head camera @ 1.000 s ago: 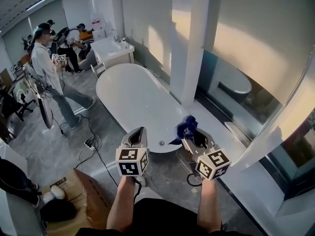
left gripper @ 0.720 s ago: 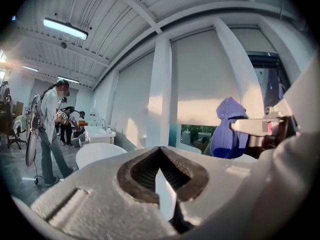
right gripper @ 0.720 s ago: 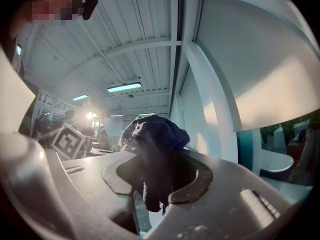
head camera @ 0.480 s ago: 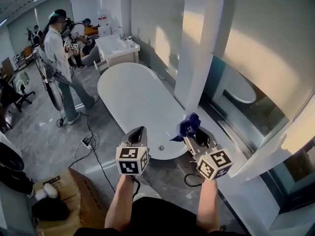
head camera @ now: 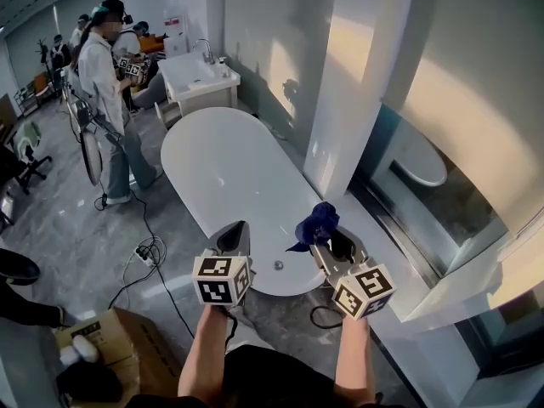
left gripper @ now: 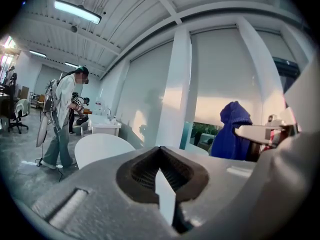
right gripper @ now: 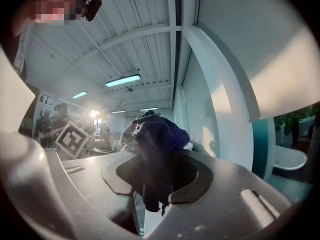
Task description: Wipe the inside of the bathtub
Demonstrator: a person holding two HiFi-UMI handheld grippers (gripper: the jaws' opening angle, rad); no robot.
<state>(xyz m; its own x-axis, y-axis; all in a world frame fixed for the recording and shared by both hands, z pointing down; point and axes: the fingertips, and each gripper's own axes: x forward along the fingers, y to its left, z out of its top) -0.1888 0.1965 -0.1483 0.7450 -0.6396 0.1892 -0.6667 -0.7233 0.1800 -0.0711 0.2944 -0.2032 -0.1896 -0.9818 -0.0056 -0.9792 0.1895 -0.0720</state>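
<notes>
One white bathtub (head camera: 223, 173), seemingly marble floor (head camera: 68, 238)

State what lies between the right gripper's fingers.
A dark blue cloth, clamped in the right gripper; the right gripper view shows it, the head view too.

Open showroom-like workspace: freestanding bathtub (head camera: 234, 185), vanity sink (head camera: 197, 79), office chairs (head camera: 25, 155), floor cables (head camera: 157, 253).

Bathtub (head camera: 223, 172) just ahead of my left gripper (head camera: 240, 228); cloth (head camera: 316, 221) in my right gripper (head camera: 328, 238), pillar (head camera: 357, 83) beyond it.
</notes>
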